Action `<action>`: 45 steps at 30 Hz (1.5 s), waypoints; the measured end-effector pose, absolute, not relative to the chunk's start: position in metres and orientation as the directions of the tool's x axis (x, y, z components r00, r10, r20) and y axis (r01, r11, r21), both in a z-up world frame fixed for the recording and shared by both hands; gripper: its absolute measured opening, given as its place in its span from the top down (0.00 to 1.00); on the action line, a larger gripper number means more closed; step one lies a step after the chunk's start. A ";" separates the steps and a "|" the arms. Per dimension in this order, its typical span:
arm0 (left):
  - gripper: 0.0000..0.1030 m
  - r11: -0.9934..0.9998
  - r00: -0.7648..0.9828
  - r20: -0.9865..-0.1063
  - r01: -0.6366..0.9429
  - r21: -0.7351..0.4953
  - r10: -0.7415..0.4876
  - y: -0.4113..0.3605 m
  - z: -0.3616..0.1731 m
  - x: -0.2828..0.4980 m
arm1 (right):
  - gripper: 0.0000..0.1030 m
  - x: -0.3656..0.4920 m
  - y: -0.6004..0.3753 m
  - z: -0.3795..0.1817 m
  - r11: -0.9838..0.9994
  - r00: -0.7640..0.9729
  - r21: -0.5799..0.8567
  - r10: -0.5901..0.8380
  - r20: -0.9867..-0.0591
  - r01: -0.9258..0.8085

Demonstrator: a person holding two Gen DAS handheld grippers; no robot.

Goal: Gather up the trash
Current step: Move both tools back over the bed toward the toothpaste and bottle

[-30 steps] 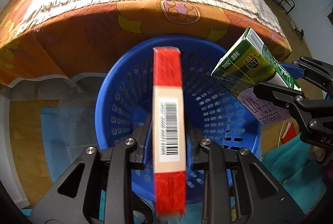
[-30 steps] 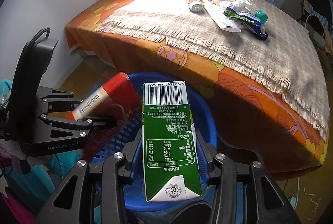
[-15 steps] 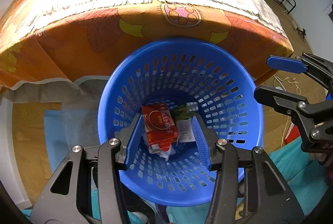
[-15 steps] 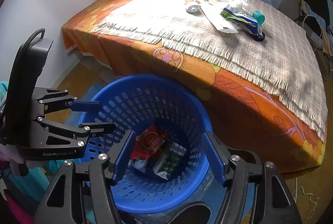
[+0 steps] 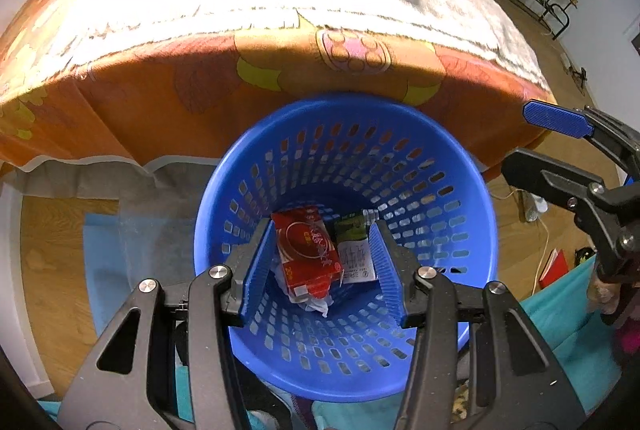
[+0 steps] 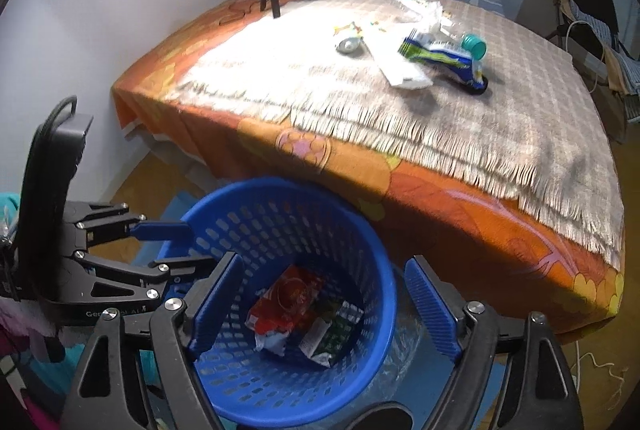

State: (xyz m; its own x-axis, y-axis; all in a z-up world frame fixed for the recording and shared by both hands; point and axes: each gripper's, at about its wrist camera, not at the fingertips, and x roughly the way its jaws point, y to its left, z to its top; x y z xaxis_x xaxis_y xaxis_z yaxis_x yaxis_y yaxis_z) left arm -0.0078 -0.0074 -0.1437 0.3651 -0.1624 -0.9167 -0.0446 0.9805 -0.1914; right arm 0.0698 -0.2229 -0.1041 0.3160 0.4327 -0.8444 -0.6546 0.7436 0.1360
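We logged both tongs spread wide and empty over the round blue perforated plastic basket (image 5: 348,158): left tongs (image 5: 318,262), right tongs (image 6: 316,304). Neither touched anything.

At the basket bottom lay a flat red carton (image 5: 308,254) and, just beside it, a green-and-white drink carton (image 5: 354,254), on some crumpled white wrapper. In the left wrist view the two cartons lay roughly parallel, long axes running away from the camera toward the bench.

Our judgement: the drop step was finished, and the next collection run was due — more trash sat on the fringed beige cloth (image 6: 440,102) covering the bench, well apart from the basket. There we noted a blue-green crinkled plastic packet (image 6: 440,54) with its long axis running left to right, a teal bottle cap (image 6: 474,44) near it, and a flat white paper wrapper (image 6: 400,70).

Next move calls for lifting both tongs above the bench edge and reaching forward.
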 end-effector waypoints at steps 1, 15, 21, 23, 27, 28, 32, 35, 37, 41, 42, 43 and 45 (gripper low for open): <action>0.52 0.979 0.369 -0.914 -0.050 -0.198 -0.166 -0.006 -0.141 -0.006 | 0.16 0.072 -0.224 -0.101 0.746 0.326 0.140 0.441 -0.836 -0.651; 0.52 0.964 0.445 -0.878 -0.101 -0.247 -0.179 0.016 -0.101 0.043 | 0.16 0.129 -0.237 -0.065 0.781 0.403 0.213 0.510 -0.760 -0.586; 0.52 0.967 0.476 -0.865 -0.104 -0.234 -0.159 0.021 -0.083 0.075 | 0.15 0.162 -0.240 -0.050 0.786 0.422 0.243 0.532 -0.734 -0.568; 0.52 0.966 0.488 -0.860 -0.111 -0.233 -0.151 0.024 -0.078 0.087 | 0.15 0.173 -0.239 -0.047 0.782 0.418 0.257 0.543 -0.728 -0.568; 0.52 0.955 0.500 -0.851 -0.144 -0.261 -0.157 0.035 -0.073 0.110 | 0.14 0.197 -0.232 -0.041 0.776 0.418 0.264 0.554 -0.720 -0.574; 0.52 0.949 0.503 -0.849 -0.157 -0.273 -0.161 0.038 -0.073 0.118 | 0.14 0.202 -0.231 -0.039 0.774 0.418 0.265 0.556 -0.718 -0.575; 0.52 0.936 0.507 -0.846 -0.190 -0.296 -0.165 0.045 -0.072 0.142 | 0.11 0.233 -0.222 -0.033 0.767 0.411 0.281 0.570 -0.711 -0.577; 0.52 0.926 0.505 -0.847 -0.214 -0.311 -0.168 0.048 -0.075 0.163 | 0.11 0.256 -0.215 -0.030 0.772 0.422 0.270 0.563 -0.711 -0.576; 0.52 0.917 0.504 -0.847 -0.235 -0.322 -0.169 0.052 -0.077 0.177 | 0.11 0.275 -0.207 -0.029 0.772 0.420 0.262 0.557 -0.716 -0.579; 0.52 0.901 0.499 -0.849 -0.268 -0.342 -0.174 0.060 -0.084 0.202 | 0.11 0.309 -0.193 -0.032 0.787 0.429 0.225 0.525 -0.735 -0.575; 0.52 0.899 0.495 -0.852 -0.275 -0.342 -0.172 0.062 -0.087 0.208 | 0.11 0.315 -0.191 -0.033 0.791 0.432 0.223 0.519 -0.737 -0.570; 0.52 0.897 0.490 -0.855 -0.282 -0.339 -0.169 0.063 -0.090 0.215 | 0.11 0.322 -0.189 -0.034 0.795 0.432 0.225 0.516 -0.740 -0.564; 0.52 0.894 0.483 -0.860 -0.293 -0.338 -0.166 0.065 -0.095 0.224 | 0.11 0.341 -0.186 -0.039 0.806 0.432 0.226 0.503 -0.749 -0.547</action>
State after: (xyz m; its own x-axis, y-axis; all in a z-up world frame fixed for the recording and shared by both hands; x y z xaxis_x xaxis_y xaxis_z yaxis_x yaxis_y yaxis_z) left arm 0.2236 0.0653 -0.0954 0.4831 -0.1663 -0.8596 -0.2933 0.8944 -0.3378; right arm 0.3406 -0.1856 -0.0393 0.4319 0.5028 -0.7488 -0.5468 0.8062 0.2260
